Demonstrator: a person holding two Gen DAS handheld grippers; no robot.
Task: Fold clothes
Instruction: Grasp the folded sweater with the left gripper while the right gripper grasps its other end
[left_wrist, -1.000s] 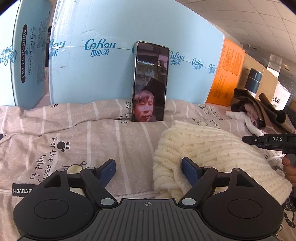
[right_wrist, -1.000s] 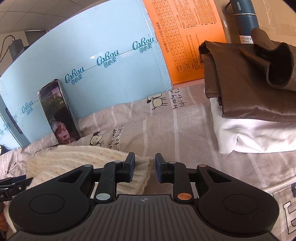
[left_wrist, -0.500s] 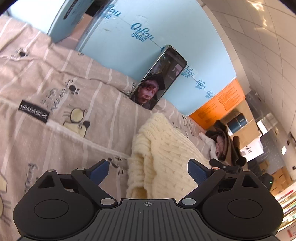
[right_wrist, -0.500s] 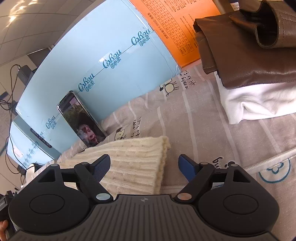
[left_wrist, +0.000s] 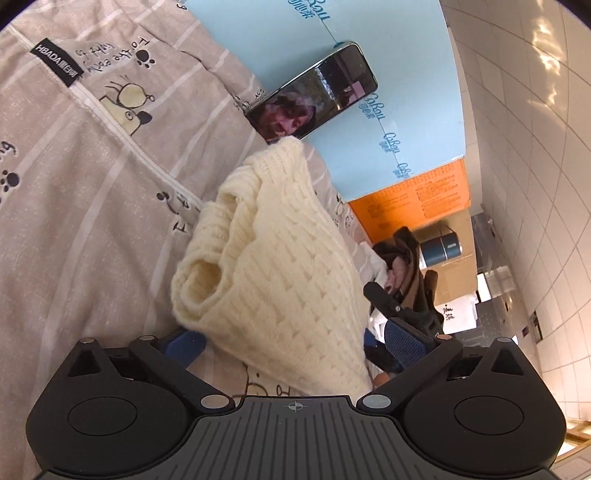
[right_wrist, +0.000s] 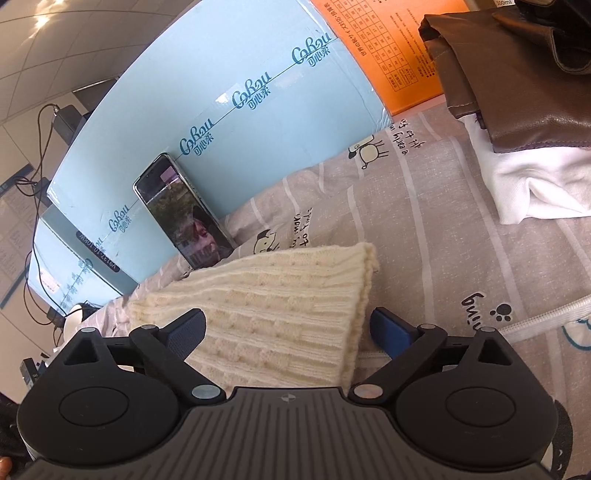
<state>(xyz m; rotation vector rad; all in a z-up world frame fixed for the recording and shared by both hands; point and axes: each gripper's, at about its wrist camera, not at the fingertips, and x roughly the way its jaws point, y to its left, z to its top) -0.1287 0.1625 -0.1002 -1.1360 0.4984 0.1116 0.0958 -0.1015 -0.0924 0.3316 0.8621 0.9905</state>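
A folded cream knit sweater (left_wrist: 273, 258) lies on the striped grey bedsheet (left_wrist: 74, 184). My left gripper (left_wrist: 295, 341) is open and tilted, its blue pads either side of the sweater's near end, one sleeve opening facing it. In the right wrist view the same sweater (right_wrist: 280, 295) shows its ribbed hem, and my right gripper (right_wrist: 288, 329) stands open around the near corner. Neither gripper holds the fabric. The tip of the right gripper (left_wrist: 391, 306) shows beyond the sweater in the left wrist view.
A phone (right_wrist: 184, 218) leans on a light blue carton (right_wrist: 258, 110) at the back, with an orange box (right_wrist: 399, 55) beside it. To the right sits a brown leather jacket (right_wrist: 517, 92) on a white garment (right_wrist: 524, 184).
The right gripper's fingers went from nearly shut to wide open. The left gripper rolled sideways and moved in over the sweater's end, still open.
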